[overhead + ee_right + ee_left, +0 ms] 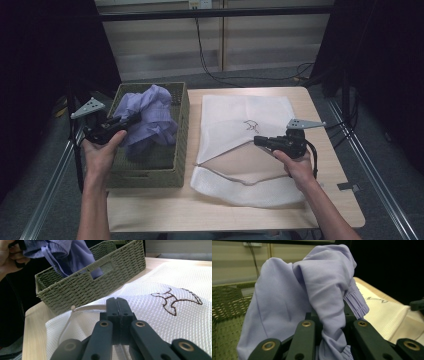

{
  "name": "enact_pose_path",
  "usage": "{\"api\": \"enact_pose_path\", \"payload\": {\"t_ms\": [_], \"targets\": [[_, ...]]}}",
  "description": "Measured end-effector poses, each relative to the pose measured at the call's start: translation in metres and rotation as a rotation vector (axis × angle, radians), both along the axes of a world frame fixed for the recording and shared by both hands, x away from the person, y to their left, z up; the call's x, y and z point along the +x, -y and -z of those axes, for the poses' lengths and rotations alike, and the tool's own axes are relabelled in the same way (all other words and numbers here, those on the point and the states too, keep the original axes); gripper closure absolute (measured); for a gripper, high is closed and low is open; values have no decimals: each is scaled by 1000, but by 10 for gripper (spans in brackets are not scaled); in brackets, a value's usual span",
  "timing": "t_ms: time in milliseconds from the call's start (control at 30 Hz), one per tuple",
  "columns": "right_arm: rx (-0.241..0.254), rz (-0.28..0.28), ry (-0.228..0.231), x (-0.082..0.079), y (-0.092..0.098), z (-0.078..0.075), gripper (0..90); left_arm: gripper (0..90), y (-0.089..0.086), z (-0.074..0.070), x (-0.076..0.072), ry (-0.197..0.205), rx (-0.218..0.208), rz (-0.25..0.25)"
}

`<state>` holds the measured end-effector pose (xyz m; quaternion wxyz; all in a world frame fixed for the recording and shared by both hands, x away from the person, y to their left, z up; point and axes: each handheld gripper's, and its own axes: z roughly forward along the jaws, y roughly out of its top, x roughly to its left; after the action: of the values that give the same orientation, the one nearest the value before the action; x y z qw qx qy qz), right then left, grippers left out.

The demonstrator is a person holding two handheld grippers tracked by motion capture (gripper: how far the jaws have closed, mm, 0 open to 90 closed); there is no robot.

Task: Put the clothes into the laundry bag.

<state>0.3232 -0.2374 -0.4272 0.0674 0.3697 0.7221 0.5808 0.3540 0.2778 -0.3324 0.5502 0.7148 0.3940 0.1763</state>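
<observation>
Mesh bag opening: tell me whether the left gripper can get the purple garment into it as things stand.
Probably yes. The left gripper holds the purple garment lifted above the green basket, and the right gripper pinches the upper edge of the white mesh bag, holding its mouth agape toward the basket. Nothing lies between.

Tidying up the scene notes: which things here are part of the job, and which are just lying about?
In the job:
lavender garment, clamped in left gripper
woven basket
white mesh bag, its edge pinched by right gripper

Lying about:
black cables on the floor

smooth lilac cloth garment [150,117], woven basket [181,150], white mesh bag [240,120]
</observation>
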Motion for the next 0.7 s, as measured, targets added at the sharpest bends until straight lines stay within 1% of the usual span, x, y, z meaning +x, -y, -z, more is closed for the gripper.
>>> {"api": "enact_pose_path", "payload": {"t_ms": [167,233,300,367,433,467,500,633,667,700], "targets": [[1,1,1,-1,1,-1,900,792,-2,-9,-5,32,-15,10],[2,-1,2,-1,1,-1,900,792,-2,-13,-7,44,-18,6],[1,0,2,-1,1,-1,900,792,-3,-16,-9,56,-34,11],[1,0,2,-1,0,-1,900,792,-4,-19,-11,64,-36,8],[1,0,2,-1,1,-1,900,792,-4,-22,-14,77,-52,7],[0,0,3,-1,1,-1,900,792,-5,-24,-15,84,-55,14],[1,0,2,-1,1,-1,900,792,-6,-26,-16,90,-51,11],[2,1,1,-1,0,-1,900,792,-7,-31,-20,110,-61,17],[2,0,0,-1,0,-1,900,792,-7,-33,-22,115,-54,14],[2,1,1,-1,0,-1,900,792,-7,-36,-23,123,-54,21]]}}
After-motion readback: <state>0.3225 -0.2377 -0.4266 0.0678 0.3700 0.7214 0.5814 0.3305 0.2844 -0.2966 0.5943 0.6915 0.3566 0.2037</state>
